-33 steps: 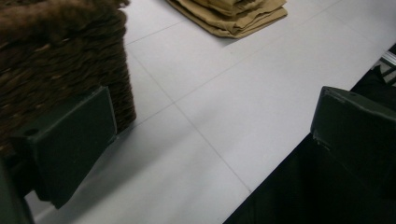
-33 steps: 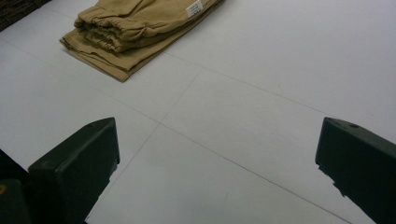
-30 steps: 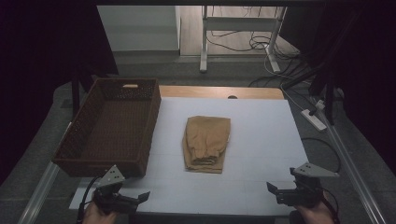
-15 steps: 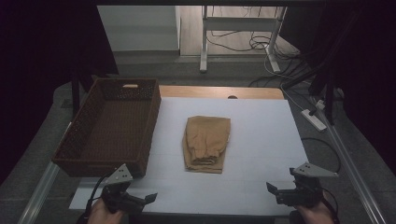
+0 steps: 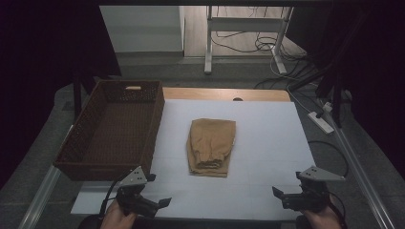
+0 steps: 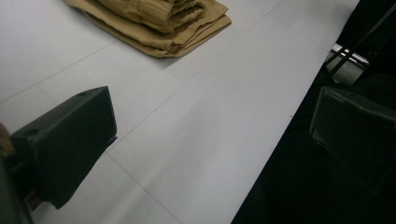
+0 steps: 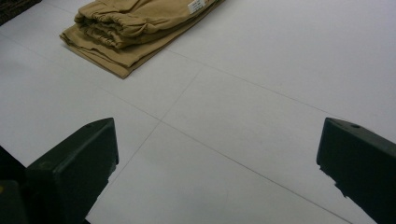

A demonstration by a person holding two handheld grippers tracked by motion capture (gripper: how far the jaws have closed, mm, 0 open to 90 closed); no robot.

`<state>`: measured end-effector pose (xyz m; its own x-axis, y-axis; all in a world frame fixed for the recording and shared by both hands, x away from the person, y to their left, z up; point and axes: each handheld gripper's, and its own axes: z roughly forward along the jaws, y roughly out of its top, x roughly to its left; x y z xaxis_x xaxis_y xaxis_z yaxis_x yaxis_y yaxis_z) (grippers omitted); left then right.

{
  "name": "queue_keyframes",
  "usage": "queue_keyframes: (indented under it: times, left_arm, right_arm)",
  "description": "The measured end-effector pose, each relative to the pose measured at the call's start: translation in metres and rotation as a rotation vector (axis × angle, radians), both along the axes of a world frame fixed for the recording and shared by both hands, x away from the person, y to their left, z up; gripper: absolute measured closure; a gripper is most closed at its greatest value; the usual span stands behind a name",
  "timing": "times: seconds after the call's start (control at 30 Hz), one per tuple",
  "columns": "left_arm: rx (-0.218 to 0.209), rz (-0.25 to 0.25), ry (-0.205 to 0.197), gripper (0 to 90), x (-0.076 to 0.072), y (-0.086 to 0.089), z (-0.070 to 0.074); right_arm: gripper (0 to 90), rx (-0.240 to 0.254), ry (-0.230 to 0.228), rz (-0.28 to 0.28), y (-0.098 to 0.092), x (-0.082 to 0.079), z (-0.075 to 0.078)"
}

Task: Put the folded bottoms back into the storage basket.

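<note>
A folded tan garment [image 5: 211, 145] lies flat in the middle of the white table top [image 5: 267, 143]. My left gripper [image 5: 160, 191] hovers at the front edge, left of the garment, open with nothing between its jaws. In the left gripper view the garment [image 6: 159, 23] sits at the top, well beyond the wide-apart jaws of that gripper [image 6: 217, 112]. My right gripper [image 5: 282, 191] is low at the front right, also open and holding nothing. From the right gripper view the garment [image 7: 135, 23] lies ahead to the upper left of this gripper [image 7: 219, 135], elastic waistband facing me.
A dark woven basket [image 5: 114, 129] with nothing in it stands along the table's left side. A wooden strip [image 5: 224, 93] runs along the far edge. Cables and a power strip [image 5: 321, 121] lie on the floor to the right. Metal rails flank the table.
My left gripper has slid a little to the right along the front edge and turned toward the table's middle. The right gripper and the garment have stayed put.
</note>
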<state>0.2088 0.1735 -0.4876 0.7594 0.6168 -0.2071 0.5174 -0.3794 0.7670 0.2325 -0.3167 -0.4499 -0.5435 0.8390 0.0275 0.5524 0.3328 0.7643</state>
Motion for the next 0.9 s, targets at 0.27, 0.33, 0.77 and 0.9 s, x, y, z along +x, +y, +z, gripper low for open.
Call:
queue_keyframes:
  times: [0.27,0.33,0.77,0.9]
  left_arm:
    - [0.008,-0.034,-0.006,0.0,0.006,-0.014,0.000]
    - [0.011,-0.042,-0.009,0.0,0.009,-0.017,-0.001]
    - [0.047,-0.074,-0.010,0.0,0.025,-0.036,-0.003]
    - [0.050,-0.079,-0.009,0.0,0.032,-0.040,-0.002]
  right_arm:
    - [0.0,-0.002,0.002,0.003,0.000,0.000,0.000]
    - [0.0,-0.004,0.002,0.003,0.000,0.000,0.000]
    - [0.0,-0.013,0.003,0.012,0.002,0.000,-0.001]
    - [0.0,-0.017,0.005,0.014,0.002,0.000,0.000]
